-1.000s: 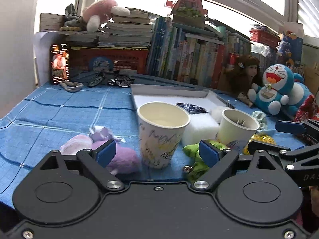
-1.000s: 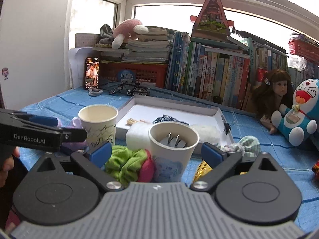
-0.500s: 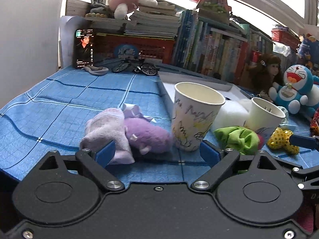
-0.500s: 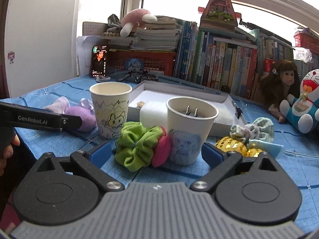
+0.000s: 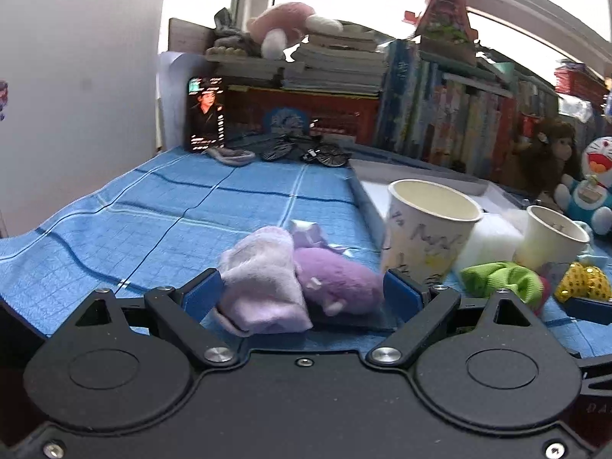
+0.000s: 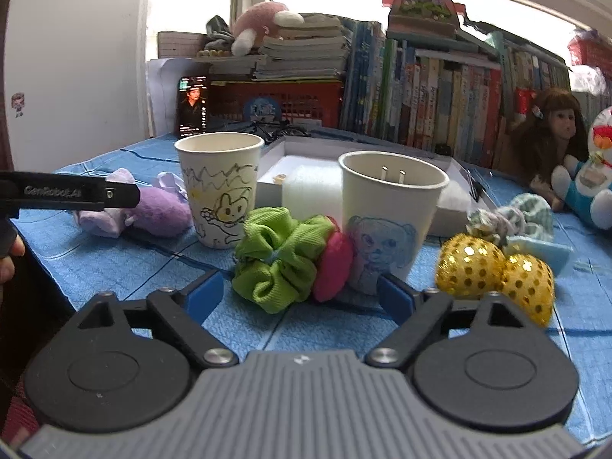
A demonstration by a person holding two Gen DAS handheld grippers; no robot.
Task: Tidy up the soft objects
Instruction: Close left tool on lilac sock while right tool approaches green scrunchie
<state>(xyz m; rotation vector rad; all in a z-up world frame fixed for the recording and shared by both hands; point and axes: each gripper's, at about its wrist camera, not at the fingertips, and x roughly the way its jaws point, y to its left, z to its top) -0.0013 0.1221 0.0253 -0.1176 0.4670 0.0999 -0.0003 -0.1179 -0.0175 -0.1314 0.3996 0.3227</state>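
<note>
A bright window backs a crowded shelf of upright books [image 6: 440, 95], with a red plastic crate [image 6: 275, 103] below stacked papers. In front of it a table is covered by a blue checked cloth [image 5: 160, 214], which looks slightly napped and likely to give decent friction under soft items. A shallow white cardboard tray [image 6: 306, 153] sits on the cloth, and just in front of it stands the paper cup with a scribbled rabbit drawing [image 6: 220, 187], taken here as the landmark.

Left of that cup lies a pale lilac and purple plush bundle [image 5: 294, 287], between the blue pads of the left gripper [image 5: 302, 298], whose jaws stand wide and do not appear to press it yet. It should be light, squashy and non-slip; closing across its thick purple middle seems safest, since the loose pale end may flop.

Right of the cup, touching a second paper cup with a blue dog drawing [image 6: 390, 222], rests a lime-green fabric scrunchie [image 6: 279, 260] against a pink soft piece [image 6: 332, 267]. The right gripper [image 6: 300, 298] hovers before them, jaws wide and empty. Further right sit two gold sequinned balls [image 6: 497, 271], probably slicker.
</note>
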